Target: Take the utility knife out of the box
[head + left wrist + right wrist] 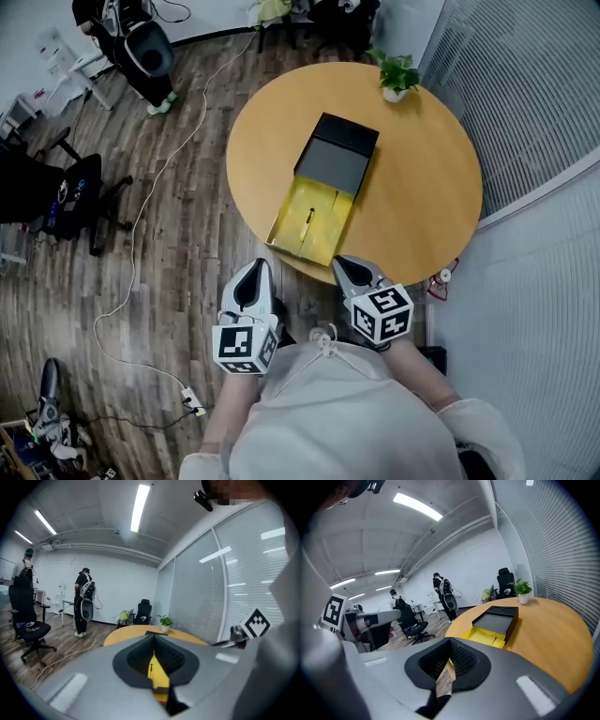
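Observation:
A black box (336, 155) lies on the round wooden table (427, 206), and its yellow tray (323, 211) is slid out toward me. A slim utility knife (308, 223) rests in that tray. Both grippers hover off the table's near edge, pointing at the box. My left gripper (261, 264) is shut and holds nothing, just left of the tray's near end. My right gripper (340, 262) is also shut and holds nothing, just right of it. The right gripper view shows the box (499, 617) and tray (485, 635) ahead; the left gripper view shows the tray (158, 672) through the slit between its jaws.
A small potted plant (397, 75) stands at the table's far edge. A glass wall with blinds (525, 84) runs along the right. To the left are an office chair (66, 192), a white cable (150, 197) on the wooden floor, and people (84, 603) at the back.

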### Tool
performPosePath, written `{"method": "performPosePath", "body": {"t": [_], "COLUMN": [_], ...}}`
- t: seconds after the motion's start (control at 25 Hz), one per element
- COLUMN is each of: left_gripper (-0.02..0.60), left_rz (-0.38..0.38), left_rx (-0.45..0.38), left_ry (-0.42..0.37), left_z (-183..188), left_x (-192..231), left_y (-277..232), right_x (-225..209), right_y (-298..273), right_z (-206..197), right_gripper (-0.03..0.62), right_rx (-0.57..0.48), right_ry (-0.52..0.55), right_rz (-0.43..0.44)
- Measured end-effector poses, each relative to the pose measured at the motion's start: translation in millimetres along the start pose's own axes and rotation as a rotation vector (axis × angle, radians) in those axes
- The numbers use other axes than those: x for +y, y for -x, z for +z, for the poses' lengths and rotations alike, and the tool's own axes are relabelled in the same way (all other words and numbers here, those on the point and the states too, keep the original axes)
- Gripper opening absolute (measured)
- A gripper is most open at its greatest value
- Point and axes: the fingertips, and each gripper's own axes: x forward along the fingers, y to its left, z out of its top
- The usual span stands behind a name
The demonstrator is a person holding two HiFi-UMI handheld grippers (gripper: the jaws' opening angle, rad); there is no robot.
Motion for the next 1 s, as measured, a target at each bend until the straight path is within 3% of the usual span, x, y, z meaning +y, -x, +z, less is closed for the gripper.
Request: {"method": "performPosePath", "body": {"t": [0.24, 0.52, 0.8, 1.0], "left_gripper": [0.006, 0.006, 0.006, 0.006], "left_rz": [-0.181, -0.373, -0.539, -0.614], "left_rx": [0.030, 0.079, 0.170, 0.250], "left_ry": [-0.059, -0.065, -0.095, -0.088], "left_z": [23, 45, 30, 6], "left_x": [20, 65, 96, 97], "left_y": [-85, -160, -208, -236], "right_x": [-38, -49, -52, -62], "right_y": [-41, -88, -134, -161], "right_z": [30, 46, 32, 10], "right_gripper": [0.000, 0.000, 0.000, 0.000], "right_rx": [-0.036, -0.031, 0.034, 0.134], "right_ry": [-0.083, -0.157, -0.244, -0.298], "right_rz": [-0.163, -0.349, -0.509, -0.563]}}
